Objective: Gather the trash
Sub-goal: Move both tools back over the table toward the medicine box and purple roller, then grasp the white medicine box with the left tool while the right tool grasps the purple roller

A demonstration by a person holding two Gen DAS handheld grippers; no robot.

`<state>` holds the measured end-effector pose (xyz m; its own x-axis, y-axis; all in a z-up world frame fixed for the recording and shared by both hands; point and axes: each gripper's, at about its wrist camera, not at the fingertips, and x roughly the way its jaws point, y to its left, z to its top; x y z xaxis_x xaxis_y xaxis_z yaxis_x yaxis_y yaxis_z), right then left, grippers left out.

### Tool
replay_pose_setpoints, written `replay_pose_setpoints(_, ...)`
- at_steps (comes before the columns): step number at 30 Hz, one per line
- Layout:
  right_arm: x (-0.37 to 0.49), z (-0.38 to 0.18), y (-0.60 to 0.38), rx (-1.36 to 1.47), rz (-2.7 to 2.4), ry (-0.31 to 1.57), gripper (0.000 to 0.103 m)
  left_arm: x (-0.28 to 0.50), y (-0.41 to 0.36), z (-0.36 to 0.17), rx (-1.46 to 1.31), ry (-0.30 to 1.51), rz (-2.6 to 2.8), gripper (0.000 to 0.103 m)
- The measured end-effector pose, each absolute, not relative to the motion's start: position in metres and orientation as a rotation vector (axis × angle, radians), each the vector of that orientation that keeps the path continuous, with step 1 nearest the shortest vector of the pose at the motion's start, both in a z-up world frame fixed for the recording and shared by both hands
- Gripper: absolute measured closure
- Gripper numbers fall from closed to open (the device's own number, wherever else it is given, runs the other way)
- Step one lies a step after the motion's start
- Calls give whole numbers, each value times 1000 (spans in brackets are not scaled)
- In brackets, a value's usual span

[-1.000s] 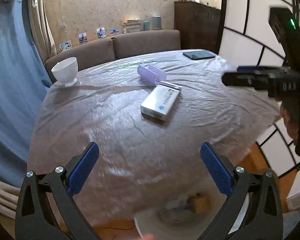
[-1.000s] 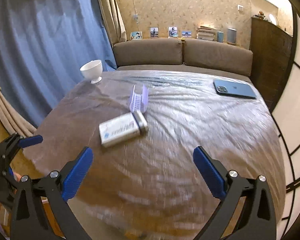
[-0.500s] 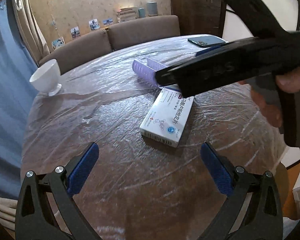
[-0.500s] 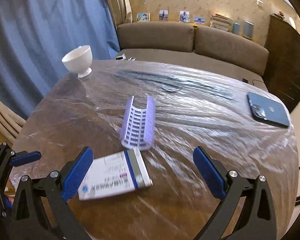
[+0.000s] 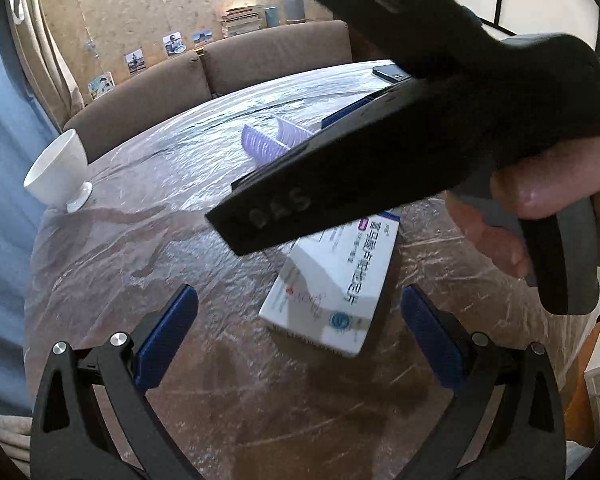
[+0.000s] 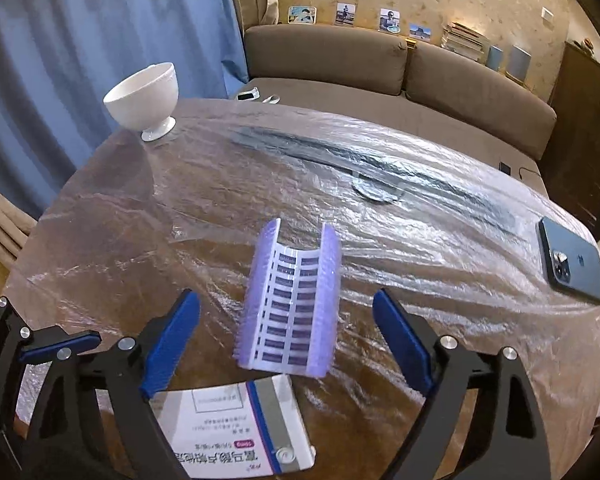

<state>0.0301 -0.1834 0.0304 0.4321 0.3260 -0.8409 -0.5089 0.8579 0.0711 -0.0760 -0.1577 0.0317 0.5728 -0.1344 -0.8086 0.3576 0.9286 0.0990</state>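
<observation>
A white medicine box (image 5: pixel 336 284) lies on the plastic-covered round table (image 5: pixel 140 248). My left gripper (image 5: pixel 296 328) is open, its blue pads either side of the box's near end, just above the table. A purple curved plastic tray (image 6: pixel 292 300) lies beyond the box. My right gripper (image 6: pixel 286 340) is open with the tray between its fingers; the box (image 6: pixel 240 428) shows below it. The right gripper's black body (image 5: pixel 380 140) crosses the left wrist view and hides part of the tray (image 5: pixel 276 140).
A white footed bowl (image 6: pixel 144 96) stands at the table's far left edge. A dark phone (image 6: pixel 572 264) lies at the right edge. A brown sofa (image 6: pixel 380 64) runs behind the table, blue curtains (image 6: pixel 60 60) hang at left.
Both grippers have moved forward over the table. The right one now straddles the purple tray, the left one has closed in on the white box. Both stay open.
</observation>
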Motion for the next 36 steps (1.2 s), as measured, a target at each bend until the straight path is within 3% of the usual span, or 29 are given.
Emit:
replay_pose_setpoints(7,38,27,-182,-206,533,1002,31,-71,-162,31,268,918,-315,3)
replay_pose_setpoints(12,40,26,-181,-214,547,1005,46,-69,-165,29,265,939,-336,22)
replay_pose_setpoints(20,38,25,-183,-216,546,996,46,-66,-164,29,246,948,-358,29)
replay_pose_setpoints(22,37,25,-182,-229,547,993,46,-67,-165,31,246,947,-372,39)
replay_pose_setpoints(25,36,25,-181,-245,545,981,47,-69,-167,31,255,942,-357,40)
replay_pose_setpoints(27,37,26,-182,-234,546,981,56,-70,-168,32,256,940,-353,40)
replay_pose_setpoints(30,39,29,-188,-210,536,977,60,-72,-168,32,255,940,-356,42)
replay_pose_setpoints(36,39,38,-202,-163,526,951,60,-76,-168,32,252,939,-345,43)
